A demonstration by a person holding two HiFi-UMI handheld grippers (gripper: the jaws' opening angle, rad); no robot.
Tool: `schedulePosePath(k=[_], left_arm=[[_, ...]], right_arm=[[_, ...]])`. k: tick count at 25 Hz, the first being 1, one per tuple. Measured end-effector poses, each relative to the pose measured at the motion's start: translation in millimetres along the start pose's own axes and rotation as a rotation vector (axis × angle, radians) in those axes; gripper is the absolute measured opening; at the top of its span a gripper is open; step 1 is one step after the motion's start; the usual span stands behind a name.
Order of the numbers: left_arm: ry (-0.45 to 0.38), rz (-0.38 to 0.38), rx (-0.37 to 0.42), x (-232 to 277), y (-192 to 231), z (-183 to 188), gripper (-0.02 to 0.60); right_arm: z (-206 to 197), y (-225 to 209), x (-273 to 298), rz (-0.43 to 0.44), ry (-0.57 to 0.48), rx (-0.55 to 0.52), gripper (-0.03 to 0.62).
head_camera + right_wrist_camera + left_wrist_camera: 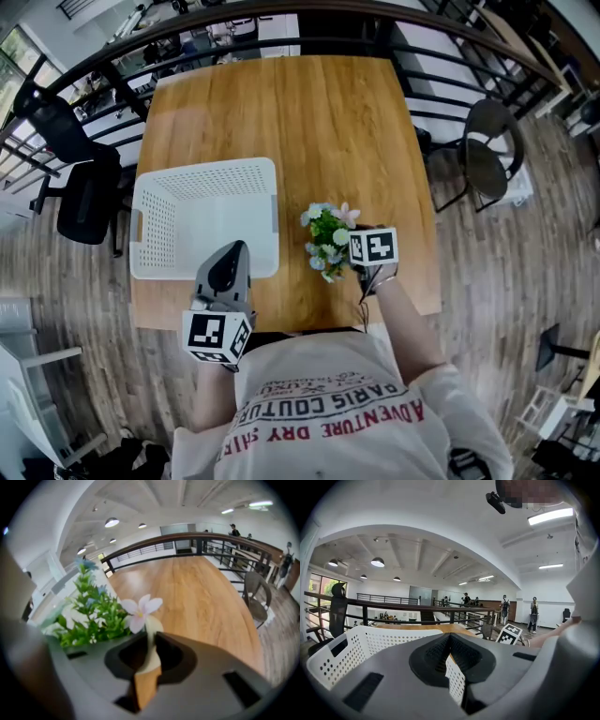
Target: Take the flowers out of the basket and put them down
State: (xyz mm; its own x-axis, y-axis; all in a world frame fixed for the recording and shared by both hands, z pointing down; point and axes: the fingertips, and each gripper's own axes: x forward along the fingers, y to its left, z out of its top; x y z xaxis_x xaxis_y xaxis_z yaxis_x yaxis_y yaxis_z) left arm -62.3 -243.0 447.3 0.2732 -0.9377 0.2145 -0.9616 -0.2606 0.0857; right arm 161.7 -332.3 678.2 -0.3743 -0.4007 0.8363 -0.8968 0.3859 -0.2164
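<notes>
A white perforated basket point(204, 169) stands empty on the left half of the wooden table point(309, 122). Just right of it, a small bunch of green flowers point(328, 239) with pale blue and pink blossoms sits low over the table. My right gripper point(356, 262) points steeply down and is shut on the bunch. In the right gripper view a pale stem is pinched between the jaws point(152, 637), with the flowers point(101, 616) to the left. My left gripper point(232, 248) hovers at the basket's near right corner. Its jaws point(450, 639) are together, with the basket wall point(370, 644) behind them.
The table's near edge runs just in front of the person's body. A black railing point(281, 42) curves round the far side. Black office chairs point(80, 187) stand at the left and a round dark chair point(492, 150) at the right. People stand far off.
</notes>
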Motion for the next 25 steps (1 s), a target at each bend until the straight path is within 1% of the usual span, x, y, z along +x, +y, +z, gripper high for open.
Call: schedulePosePath(k=[3,9,13,16,19,20,22,25], left_arm=[[0.011,0.017,-0.012,-2,8,-5,0.026],[0.019,0.005,-0.003,-2,14,-8,0.025],[0.023,-0.003,0.0,2,16,-8,0.026],[0.022,-0.014,0.001,6,16,-7,0.026],[0.028,-0.03,0.002,7,12,-8,0.026],[0.033,-0.037,0.005,8,11,-8,0.026],[0.043,-0.048,0.015,10,10,-9,0.026],[0.036,-0.057,0.021,10,12,-4,0.026]], right_arm=[[0,1,8,0.013,0.005,0.037,0.077],[2,-4,18,-0.022,0.004,0.099,0.075],[2,-4,17,-0.036,0.004,0.092,0.077],[3,-6,16,-0.069,0.013,0.102,0.092],[3,-7,12,-0.095,0.012,0.084,0.101],[4,-8,9,-0.101,0.009,0.075,0.101],[8,-9,0,-0.118,-0.002,0.058,0.124],[20,-7,-17,-0.14,-0.037,0.043,0.137]])
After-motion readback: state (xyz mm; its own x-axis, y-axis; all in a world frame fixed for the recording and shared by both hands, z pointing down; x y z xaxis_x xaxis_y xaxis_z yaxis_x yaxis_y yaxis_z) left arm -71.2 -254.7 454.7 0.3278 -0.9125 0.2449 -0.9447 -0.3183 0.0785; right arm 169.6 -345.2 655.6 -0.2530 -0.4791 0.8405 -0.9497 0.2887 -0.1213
